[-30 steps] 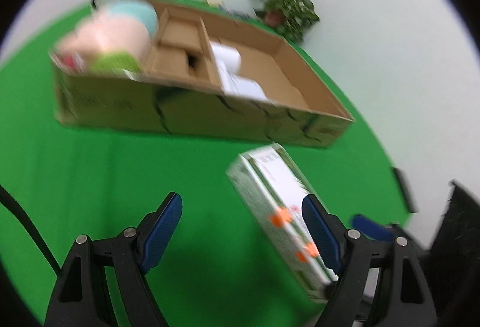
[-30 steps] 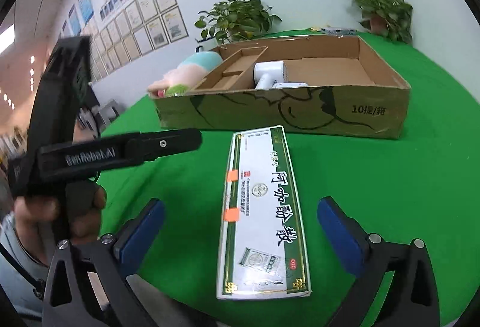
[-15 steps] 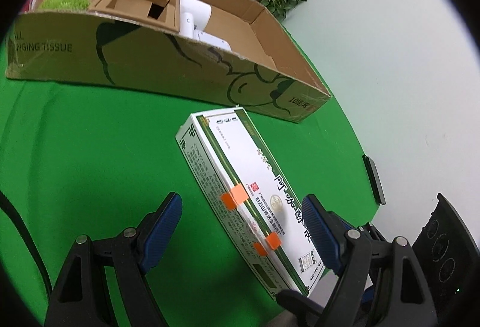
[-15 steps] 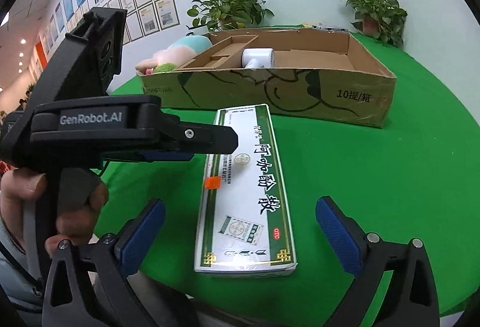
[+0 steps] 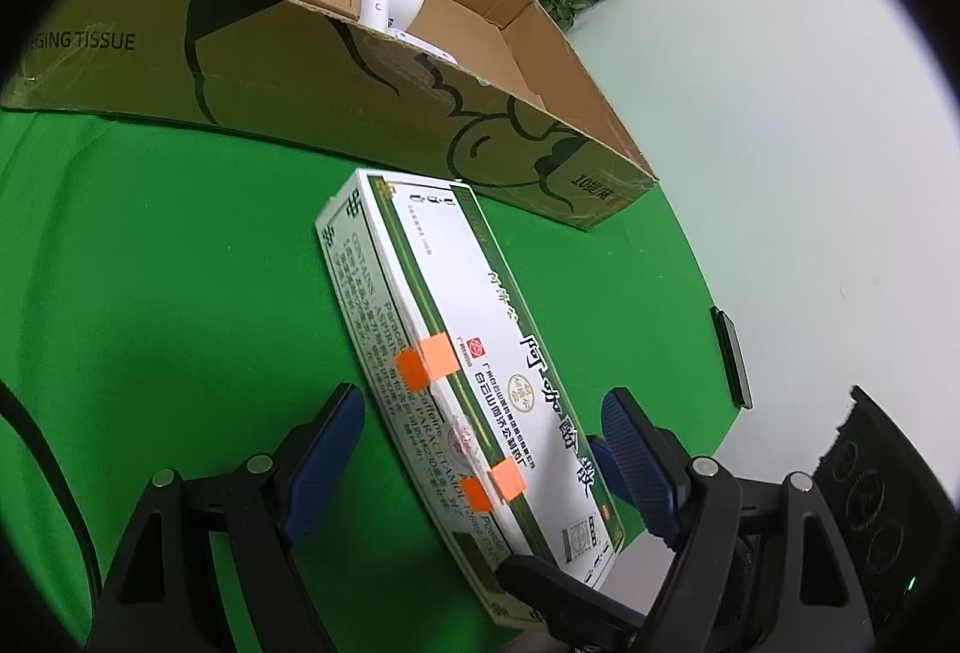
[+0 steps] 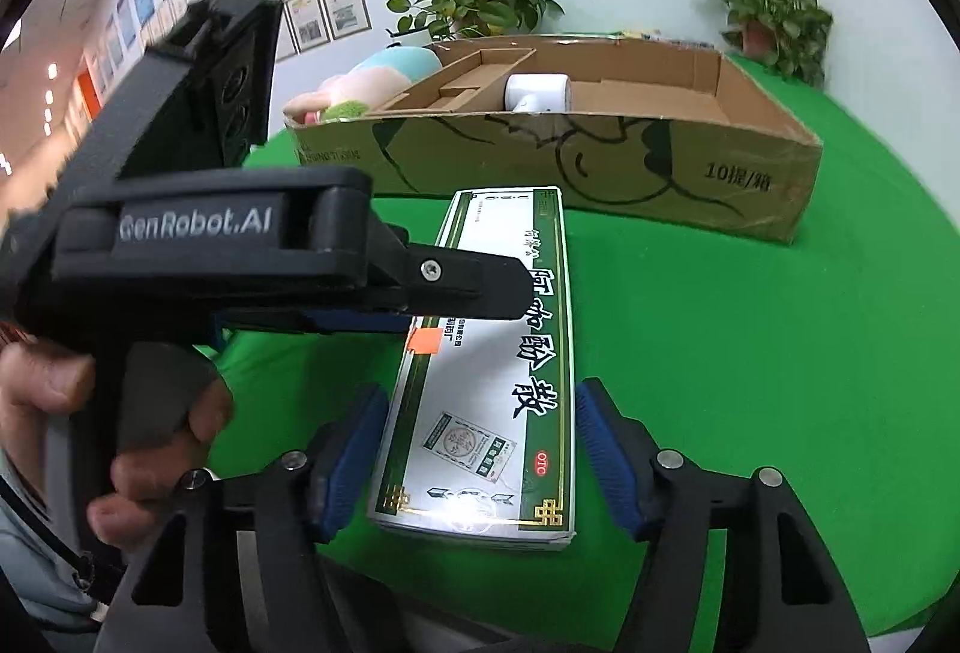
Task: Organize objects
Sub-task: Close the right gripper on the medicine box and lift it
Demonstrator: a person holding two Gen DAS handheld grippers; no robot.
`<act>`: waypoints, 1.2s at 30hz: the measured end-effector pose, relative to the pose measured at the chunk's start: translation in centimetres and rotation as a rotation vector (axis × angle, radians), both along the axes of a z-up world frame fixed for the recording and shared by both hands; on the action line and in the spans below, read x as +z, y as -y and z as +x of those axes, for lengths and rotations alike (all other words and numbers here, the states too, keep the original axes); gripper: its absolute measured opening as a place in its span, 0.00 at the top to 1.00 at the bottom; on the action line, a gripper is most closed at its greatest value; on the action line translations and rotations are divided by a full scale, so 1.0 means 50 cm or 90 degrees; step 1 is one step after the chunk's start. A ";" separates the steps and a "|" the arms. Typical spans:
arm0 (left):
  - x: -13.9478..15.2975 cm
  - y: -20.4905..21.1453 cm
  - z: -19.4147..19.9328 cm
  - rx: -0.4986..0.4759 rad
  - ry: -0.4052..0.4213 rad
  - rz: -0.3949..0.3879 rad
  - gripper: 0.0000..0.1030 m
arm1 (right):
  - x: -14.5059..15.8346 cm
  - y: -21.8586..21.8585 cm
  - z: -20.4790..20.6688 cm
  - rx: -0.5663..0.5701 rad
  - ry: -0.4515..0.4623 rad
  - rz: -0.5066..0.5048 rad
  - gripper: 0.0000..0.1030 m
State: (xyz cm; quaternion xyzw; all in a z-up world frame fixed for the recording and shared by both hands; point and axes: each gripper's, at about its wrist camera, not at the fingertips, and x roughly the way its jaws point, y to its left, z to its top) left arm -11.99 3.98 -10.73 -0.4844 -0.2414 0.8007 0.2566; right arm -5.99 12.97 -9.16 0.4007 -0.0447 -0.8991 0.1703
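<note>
Now the right gripper (image 6: 480, 449), jaws just closing but not yet touching, straddles the long green-and-white cardboard medicine box (image 6: 492, 383); the left gripper (image 5: 480, 458) gapes around it too.

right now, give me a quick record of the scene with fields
surface: green cloth
target: medicine box, flat on the cloth, near the cardboard box
right hand-held gripper: jaws just closing, either side of the near end, small gaps visible
left hand-held gripper: open, straddling the box
in cardboard box: white device, cardboard insert
</note>
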 end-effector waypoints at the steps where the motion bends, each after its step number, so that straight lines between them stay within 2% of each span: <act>1: 0.000 0.000 0.000 0.001 -0.001 0.002 0.22 | 0.000 -0.005 -0.002 -0.003 0.006 -0.017 0.39; 5: 0.000 -0.002 0.003 0.006 -0.002 0.005 0.24 | -0.004 -0.016 -0.008 -0.013 0.023 -0.055 0.39; 7: -0.001 -0.004 0.002 0.005 0.001 0.003 0.35 | -0.006 -0.024 -0.011 -0.017 0.033 -0.081 0.40; 13: 0.006 0.001 0.006 0.028 -0.009 0.007 0.47 | -0.003 -0.013 -0.010 -0.015 0.028 -0.077 0.40; 24: 0.056 -0.001 0.024 0.024 -0.071 0.012 0.56 | 0.023 0.003 -0.006 -0.012 -0.003 -0.073 0.41; 36: 0.111 0.013 0.062 0.032 -0.132 -0.010 0.57 | 0.072 0.018 0.007 -0.020 -0.060 -0.055 0.42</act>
